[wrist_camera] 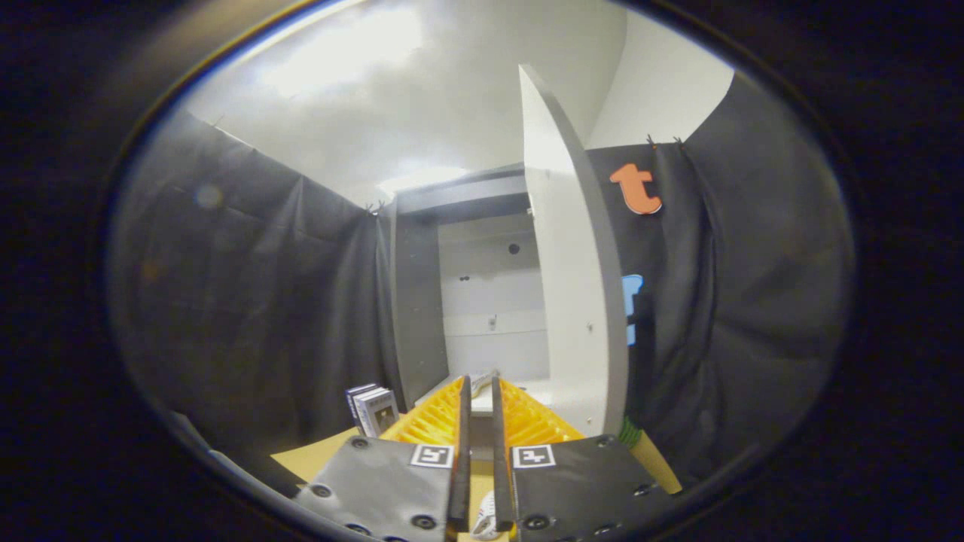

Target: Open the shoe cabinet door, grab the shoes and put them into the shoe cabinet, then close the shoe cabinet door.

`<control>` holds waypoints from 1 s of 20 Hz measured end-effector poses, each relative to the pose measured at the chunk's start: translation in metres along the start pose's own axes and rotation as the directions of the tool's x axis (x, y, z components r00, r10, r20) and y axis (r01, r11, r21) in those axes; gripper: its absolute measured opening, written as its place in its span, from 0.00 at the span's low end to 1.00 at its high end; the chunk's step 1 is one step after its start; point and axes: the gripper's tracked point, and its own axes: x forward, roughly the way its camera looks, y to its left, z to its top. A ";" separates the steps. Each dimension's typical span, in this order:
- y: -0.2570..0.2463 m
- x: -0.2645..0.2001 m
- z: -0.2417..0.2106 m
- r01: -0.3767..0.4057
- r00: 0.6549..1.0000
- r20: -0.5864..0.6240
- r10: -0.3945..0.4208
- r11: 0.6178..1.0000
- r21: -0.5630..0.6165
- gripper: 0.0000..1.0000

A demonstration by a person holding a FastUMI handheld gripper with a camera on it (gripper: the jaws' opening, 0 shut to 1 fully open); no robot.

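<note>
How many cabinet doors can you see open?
1. The door stands swung open, right of the cabinet, beyond the gripper; others may be hidden.

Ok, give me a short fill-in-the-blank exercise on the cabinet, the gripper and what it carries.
1. The shoe cabinet door stands ____.
2. The gripper has its fingers nearly closed, with a ____ gap between them.
3. Something white, probably the shoe, shows between the ____.
4. The open cabinet lies ____ the fingers.

Missing words: open; narrow; fingers; beyond
</note>
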 end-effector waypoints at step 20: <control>-0.019 0.025 -0.446 0.160 0.730 -0.666 -0.152 0.986 -0.049 0.27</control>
